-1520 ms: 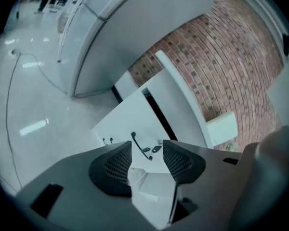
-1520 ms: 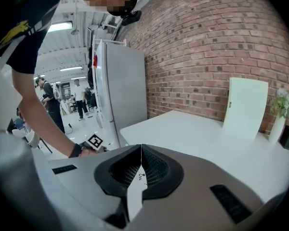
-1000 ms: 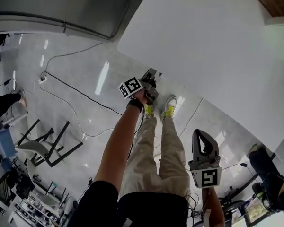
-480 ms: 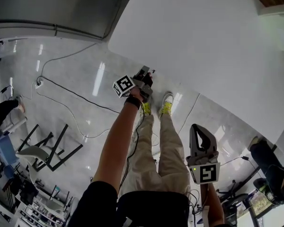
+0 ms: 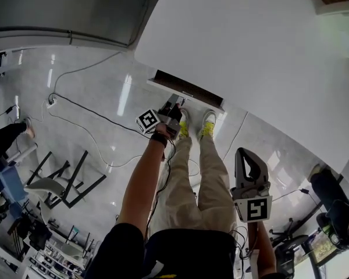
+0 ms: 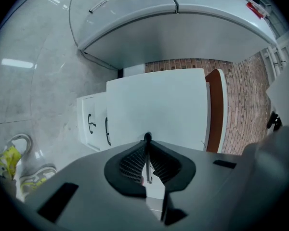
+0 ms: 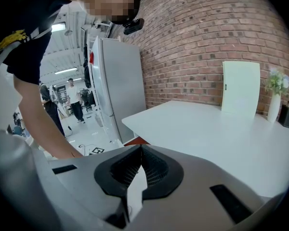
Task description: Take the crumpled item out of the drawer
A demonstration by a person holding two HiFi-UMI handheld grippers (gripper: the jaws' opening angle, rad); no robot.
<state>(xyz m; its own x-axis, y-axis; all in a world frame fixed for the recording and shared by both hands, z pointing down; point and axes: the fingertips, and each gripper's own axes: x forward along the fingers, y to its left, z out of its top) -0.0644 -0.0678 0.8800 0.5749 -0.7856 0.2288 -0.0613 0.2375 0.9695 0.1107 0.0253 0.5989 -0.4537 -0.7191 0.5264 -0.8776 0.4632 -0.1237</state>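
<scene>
Shoes (image 5: 208, 125) stand near drawer (image 5: 192, 92); left gripper (image 5: 175, 102) just clamped handle (image 6: 147, 167), right gripper (image 5: 245, 154) closed empty

A large white tabletop (image 5: 250, 51) stands over the glossy grey floor (image 5: 104, 74). A tall grey refrigerator (image 7: 118, 85) stands beside a red brick wall (image 7: 207, 32).

The drawer (image 5: 186, 93) opens only as a narrow dark slot at frame centre, overhung by the table (image 5: 250, 39). Legs (image 5: 203, 173) and shoes (image 5: 207, 124) crowd just below it; floor (image 5: 93, 74) at left lies open, crossed by a cable (image 5: 104, 118).
</scene>
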